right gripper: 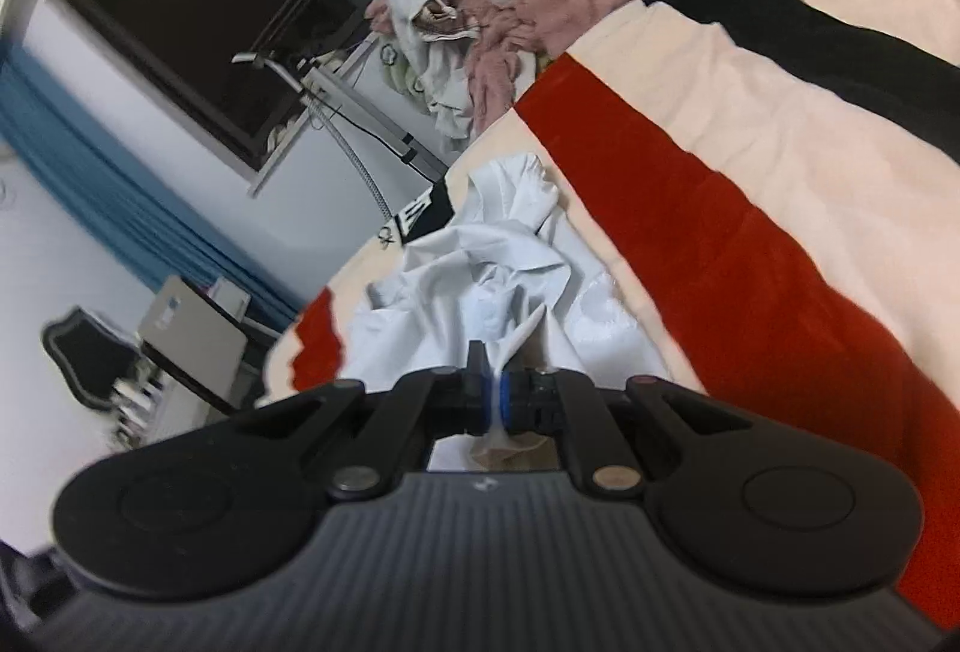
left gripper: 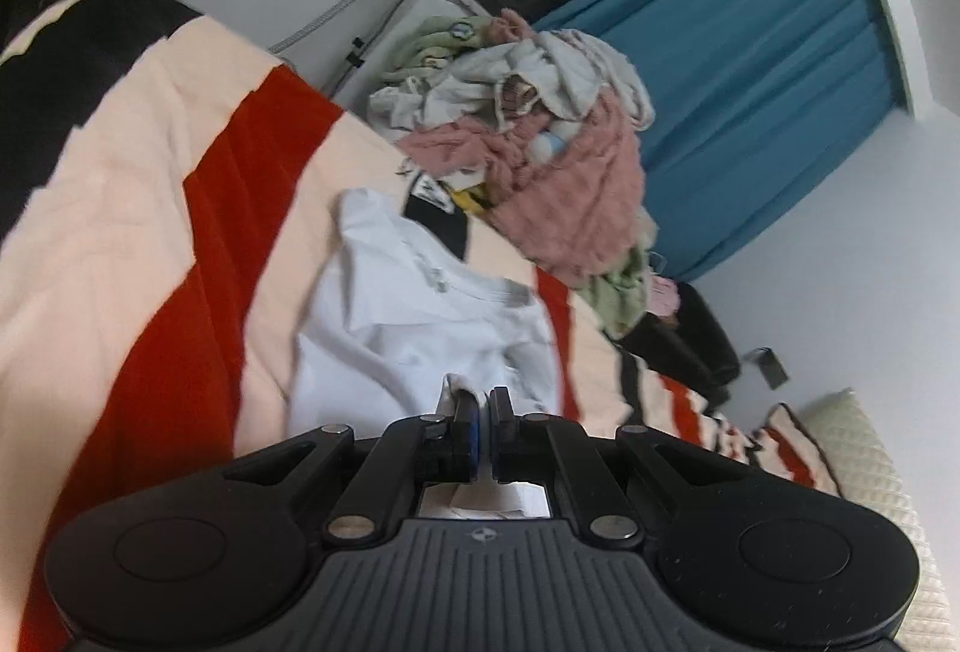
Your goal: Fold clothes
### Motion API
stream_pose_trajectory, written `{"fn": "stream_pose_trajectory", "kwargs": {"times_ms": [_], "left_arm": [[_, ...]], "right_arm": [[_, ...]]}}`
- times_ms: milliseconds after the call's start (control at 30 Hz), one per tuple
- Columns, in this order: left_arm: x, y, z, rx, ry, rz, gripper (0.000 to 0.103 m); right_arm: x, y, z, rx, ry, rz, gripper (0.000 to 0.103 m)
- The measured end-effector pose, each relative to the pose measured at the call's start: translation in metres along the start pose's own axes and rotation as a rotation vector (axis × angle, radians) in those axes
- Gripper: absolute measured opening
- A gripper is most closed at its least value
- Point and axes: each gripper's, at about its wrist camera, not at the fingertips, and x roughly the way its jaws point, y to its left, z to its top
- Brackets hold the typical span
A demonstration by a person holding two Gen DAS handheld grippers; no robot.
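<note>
A white T-shirt (left gripper: 420, 328) lies crumpled on the striped bedspread (left gripper: 150, 232), its grey-edged collar toward the far side. My left gripper (left gripper: 480, 412) is shut on a fold of its near edge. In the right wrist view the same white T-shirt (right gripper: 510, 280) bunches up in front of my right gripper (right gripper: 495, 382), which is shut on a thin pinch of the cloth; the fabric runs between the blue pads and out behind them. A black garment (left gripper: 441, 220) with a white label lies just beyond the shirt.
A tall heap of unfolded laundry (left gripper: 540, 141), pink, white and pale green, sits at the far end of the bed. Blue curtains (left gripper: 750, 51), a dark window (right gripper: 198, 9) and a white wall lie behind. A quilted pillow (left gripper: 870, 472) lies at the right, a desk (right gripper: 198, 346) at the left.
</note>
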Motion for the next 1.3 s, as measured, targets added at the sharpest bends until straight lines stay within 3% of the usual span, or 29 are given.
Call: {"fn": "stream_pose_trajectory", "kwargs": {"times_ms": [233,400,467,500,533,567,600,733,933,1067,1300], "left_arm": [[0.055,0.02,-0.02,0.198,0.035,0.149,0.004],[0.054,0.014,-0.026,0.267,0.038,0.209,0.007],[0.047,0.009,-0.028,0.293,0.03,0.234,0.022],[0.042,0.005,-0.029,0.306,0.024,0.249,0.029],[0.036,0.001,-0.031,0.323,0.008,0.272,0.047],[0.03,-0.006,-0.034,0.344,-0.01,0.296,0.059],[0.024,-0.012,-0.036,0.36,-0.026,0.308,0.063],[-0.008,-0.04,-0.043,0.421,-0.077,0.291,0.082],[-0.06,-0.082,-0.066,0.577,-0.154,0.31,0.09],[-0.088,-0.097,-0.083,0.605,-0.199,0.298,0.091],[-0.119,-0.096,-0.118,0.615,-0.206,0.261,0.093]], "right_arm": [[0.047,-0.012,-0.013,-0.134,0.042,-0.071,0.008],[0.045,-0.004,-0.018,-0.206,0.049,-0.102,0.012],[0.041,0.003,-0.016,-0.238,0.072,-0.131,0.027],[0.036,0.005,-0.015,-0.242,0.07,-0.124,0.047],[0.031,0.008,-0.014,-0.245,0.066,-0.115,0.069],[0.023,0.01,-0.014,-0.247,0.052,-0.1,0.079],[0.015,0.014,-0.014,-0.257,0.038,-0.09,0.085],[-0.015,0.032,-0.017,-0.356,-0.016,-0.085,0.083],[-0.071,0.05,-0.029,-0.489,-0.11,-0.065,0.083],[-0.103,0.061,-0.037,-0.549,-0.169,-0.054,0.083],[-0.147,0.052,-0.056,-0.529,-0.243,-0.065,0.083]]}}
